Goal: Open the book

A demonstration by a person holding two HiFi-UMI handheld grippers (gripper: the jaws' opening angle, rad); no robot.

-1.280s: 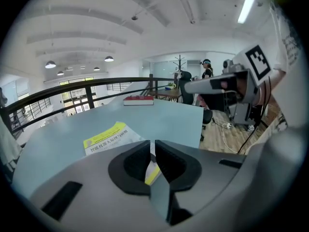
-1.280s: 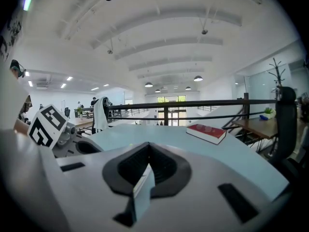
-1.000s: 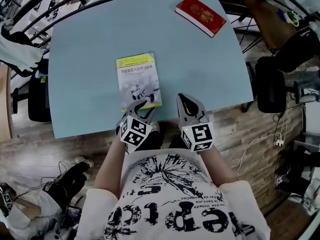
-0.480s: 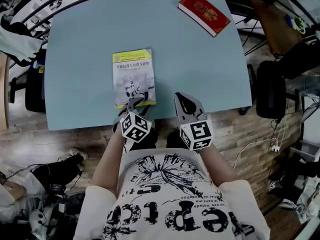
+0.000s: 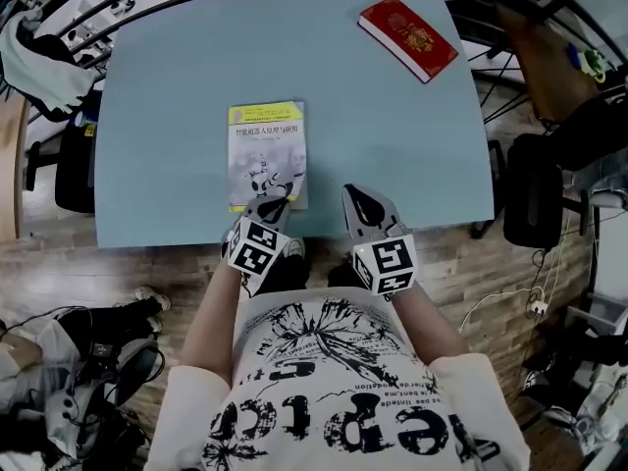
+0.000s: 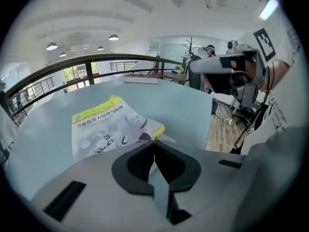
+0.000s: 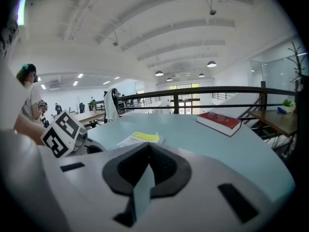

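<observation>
A pale blue counter [image 5: 392,116] stands in a bright open hall with dark railings behind it and wood flooring below. A paperback book [image 5: 265,150] with a yellow band across the top of its cover lies closed and flat near the counter's near edge. Its long axis runs straight away from the person. A second, red book [image 5: 408,37] lies well apart at the far right corner. The left tongs [image 5: 273,207] sit at the paperback's near right corner. In the left gripper view the jaws are pressed together, with a thin yellow edge of the cover caught between their tips. That corner of the cover curls slightly up off the pages. The book [image 6: 104,127] stretches ahead and to the left of those tongs [image 6: 153,146]. The right tongs [image 5: 365,204] hover just right of the book, above the counter's near edge and not touching it. Their jaws are clenched on nothing, and the book lies ahead and to their left. The grip sits on the edge opposite what seems to be the spine, along the left. So the cover would likely need to swing up and over leftward, across the short axis. The left tongs are the nearer pair and already placed for that lift.
</observation>
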